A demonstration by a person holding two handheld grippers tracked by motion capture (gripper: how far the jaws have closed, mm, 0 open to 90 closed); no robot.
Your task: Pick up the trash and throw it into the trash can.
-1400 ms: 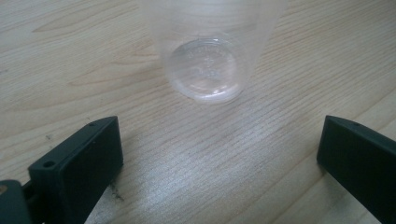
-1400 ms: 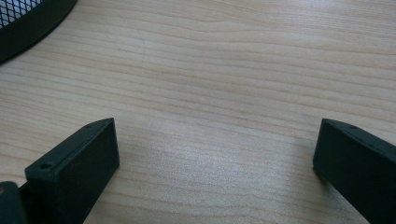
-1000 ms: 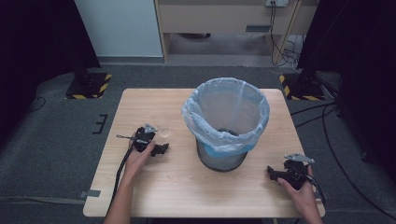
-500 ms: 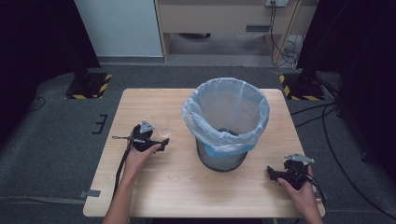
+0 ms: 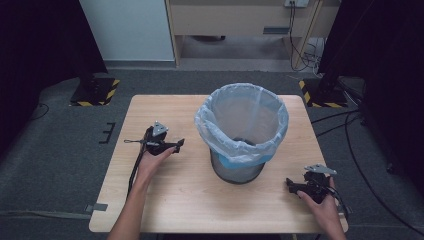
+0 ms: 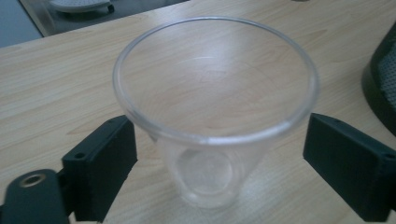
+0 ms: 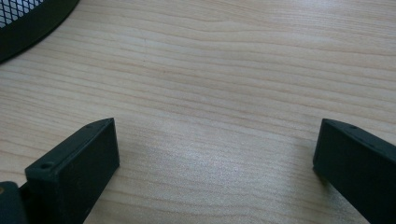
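Note:
A clear plastic cup (image 6: 215,93) stands upright on the wooden table (image 5: 165,200), left of the bin. My left gripper (image 6: 219,135) has its black jaws on either side of the cup, and in the high view the left gripper (image 5: 176,145) points right toward the bin. The jaws have just been closing around the cup. Small gaps still show beside the cup's lower wall, and the cup looks undeformed. My right gripper (image 7: 217,128) is open over bare wood with nothing between its jaws; in the high view the right gripper (image 5: 292,185) rests near the table's front right corner.
A black mesh waste bin (image 5: 239,167) lined with a pale blue bag (image 5: 242,120) stands at the table's middle right. Its base shows at the right edge as bin (image 6: 383,79) and at the upper left as bin (image 7: 28,18). Cables trail on the floor at right.
The left gripper has edged a little toward the cup, so its jaws now flank it. The right hand and gripper have stayed put.

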